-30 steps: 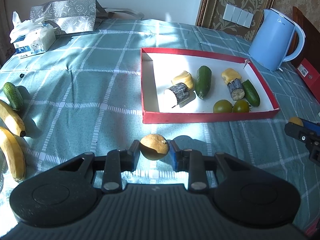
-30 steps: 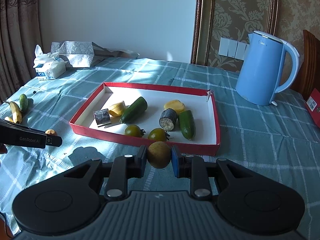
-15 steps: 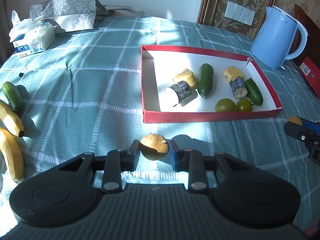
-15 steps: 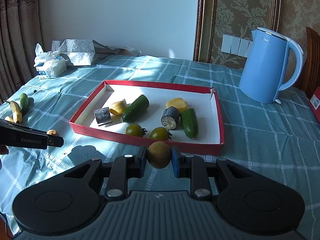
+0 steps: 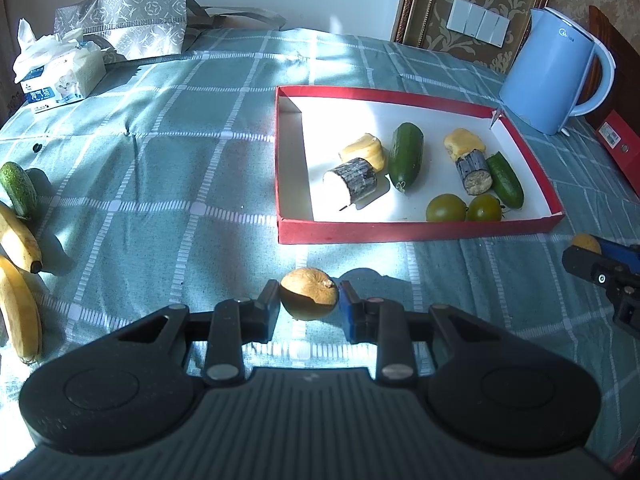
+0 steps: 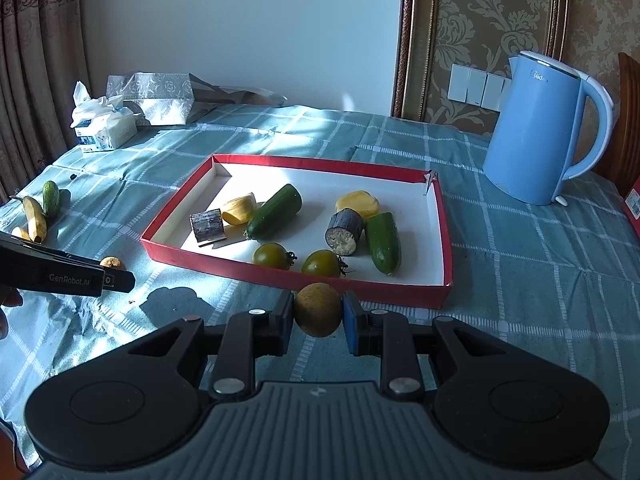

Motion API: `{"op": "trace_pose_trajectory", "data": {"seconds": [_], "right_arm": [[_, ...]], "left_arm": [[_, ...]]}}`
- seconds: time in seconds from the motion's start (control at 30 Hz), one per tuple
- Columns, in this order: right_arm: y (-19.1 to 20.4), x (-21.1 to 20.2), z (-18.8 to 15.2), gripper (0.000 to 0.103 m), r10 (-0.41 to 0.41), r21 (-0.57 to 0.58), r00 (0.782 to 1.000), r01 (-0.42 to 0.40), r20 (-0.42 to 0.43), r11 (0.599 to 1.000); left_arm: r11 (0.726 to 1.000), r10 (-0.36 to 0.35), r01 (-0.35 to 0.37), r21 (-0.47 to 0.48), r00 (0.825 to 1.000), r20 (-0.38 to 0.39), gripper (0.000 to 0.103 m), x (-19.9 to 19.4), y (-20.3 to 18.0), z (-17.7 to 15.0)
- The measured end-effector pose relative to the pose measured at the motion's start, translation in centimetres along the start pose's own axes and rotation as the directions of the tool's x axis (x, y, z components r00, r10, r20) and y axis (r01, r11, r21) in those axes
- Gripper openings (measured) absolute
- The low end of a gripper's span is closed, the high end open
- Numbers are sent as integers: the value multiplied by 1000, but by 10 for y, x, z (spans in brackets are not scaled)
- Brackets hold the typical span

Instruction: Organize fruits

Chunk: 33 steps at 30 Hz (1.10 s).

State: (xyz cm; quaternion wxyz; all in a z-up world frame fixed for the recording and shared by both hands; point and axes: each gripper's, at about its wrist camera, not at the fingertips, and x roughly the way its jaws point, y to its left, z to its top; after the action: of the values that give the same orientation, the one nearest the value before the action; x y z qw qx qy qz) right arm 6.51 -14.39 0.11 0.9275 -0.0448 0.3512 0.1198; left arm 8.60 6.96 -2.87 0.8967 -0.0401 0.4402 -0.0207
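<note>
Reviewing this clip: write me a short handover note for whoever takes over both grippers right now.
Left gripper: shut on a small round brown fruit, short of the tray's near wall.
Right gripper: shut on a second round brown fruit, also just short of the near wall.
Red-walled white tray holds two dark cucumbers, two green tomatoes, two yellow fruit pieces and two dark-skinned cane sections.
Still on the checked tablecloth at the far left: two yellow bananas and a small green cucumber.
Left to do: probably place both held fruits, then fetch those three.

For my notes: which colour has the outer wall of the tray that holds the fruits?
Red; the tray is white inside. The right wrist view shows it best.
</note>
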Motion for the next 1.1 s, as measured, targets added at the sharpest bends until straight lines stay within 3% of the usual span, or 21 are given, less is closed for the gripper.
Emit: {"op": "trace_pose_trajectory", "data": {"seconds": [1.1], "right_arm": [[-7, 8, 0, 25, 42, -4, 999, -42, -19, 999]], "left_arm": [[1000, 27, -27, -11, 999, -34, 28, 1, -5, -5]]}}
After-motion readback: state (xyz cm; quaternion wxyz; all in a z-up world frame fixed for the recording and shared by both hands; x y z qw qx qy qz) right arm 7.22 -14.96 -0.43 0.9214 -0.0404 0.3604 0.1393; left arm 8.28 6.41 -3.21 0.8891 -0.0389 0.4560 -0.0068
